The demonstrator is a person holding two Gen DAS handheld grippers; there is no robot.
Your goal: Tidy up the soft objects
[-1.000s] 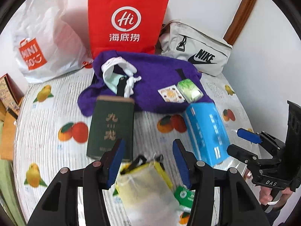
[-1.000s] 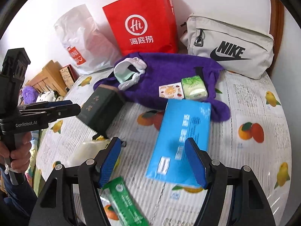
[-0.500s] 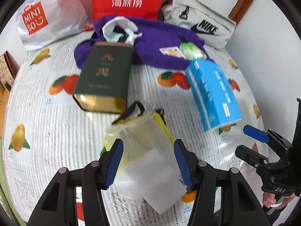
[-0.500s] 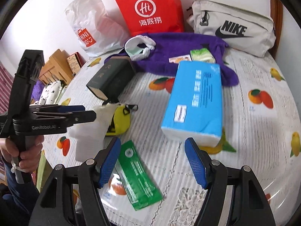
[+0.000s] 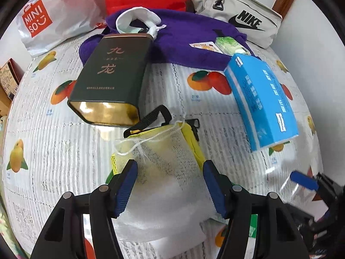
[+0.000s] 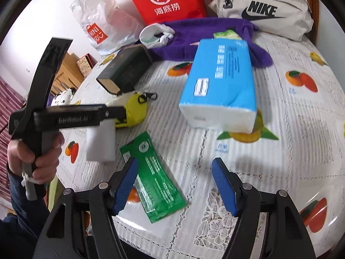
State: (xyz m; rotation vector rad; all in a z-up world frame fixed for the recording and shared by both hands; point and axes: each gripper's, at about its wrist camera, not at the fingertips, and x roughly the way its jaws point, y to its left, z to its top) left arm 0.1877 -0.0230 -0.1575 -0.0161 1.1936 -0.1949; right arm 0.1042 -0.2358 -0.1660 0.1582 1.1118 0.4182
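Observation:
A white mesh bag point(image 5: 166, 161) with a white block inside lies on a yellow pouch point(image 5: 192, 138) on the fruit-print tablecloth. My left gripper point(image 5: 170, 185) hangs just over it, one blue pad on each side; the jaws are opening and do not press the mesh. In the right wrist view the left gripper point(image 6: 120, 110) hovers above the white block point(image 6: 100, 142) and the yellow pouch point(image 6: 135, 110). My right gripper point(image 6: 174, 185) is open over bare cloth. A green sachet point(image 6: 153, 177) lies beside its left finger, and a blue tissue pack point(image 6: 222, 86) lies ahead.
A dark green tin point(image 5: 107, 75) lies behind the mesh bag. On a purple cloth point(image 5: 185, 41) rest a white drawstring pouch point(image 5: 138, 19) and a small green pack point(image 5: 228, 44). At the back stand a red paper bag point(image 6: 166, 0), a white plastic bag point(image 6: 101, 21) and a grey Nike bag point(image 6: 263, 8).
Both grippers have sunk toward the table. The left one came down over the mesh bag with its jaws a little wider. The right one moved in above the green sachet.

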